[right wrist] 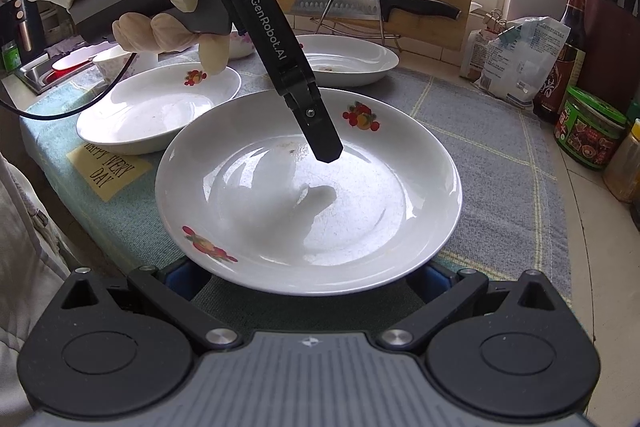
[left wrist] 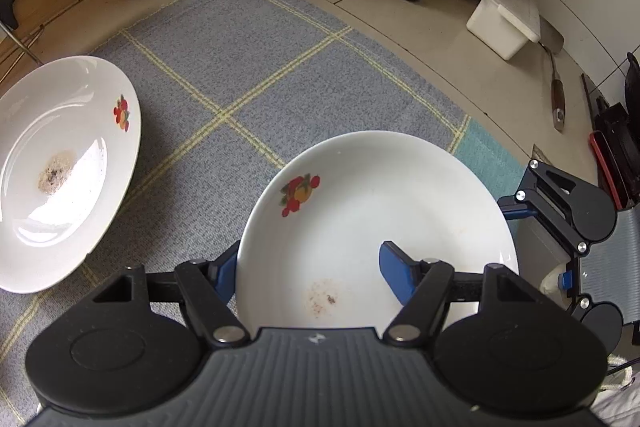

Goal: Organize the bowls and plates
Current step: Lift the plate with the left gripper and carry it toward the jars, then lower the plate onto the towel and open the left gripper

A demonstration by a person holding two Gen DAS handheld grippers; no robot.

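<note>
Nearest the left wrist camera, the left claw (left wrist: 316,267) is spread, one blue finger (left wrist: 396,275) over the white plate's (left wrist: 376,223) inside and the other outside its rim, not visibly pinching it. That plate sits on the checked grey mat (left wrist: 248,67) covering the tabletop. Beneath the plate's near edge in the right wrist view, the right claw (right wrist: 308,281) is spread wide. Two more plates lie behind: one (right wrist: 156,107) just beside it, another (right wrist: 348,61) farther back.

right gripper (right wrist: 308,277) fingertips hidden under plate (right wrist: 308,195)
</note>
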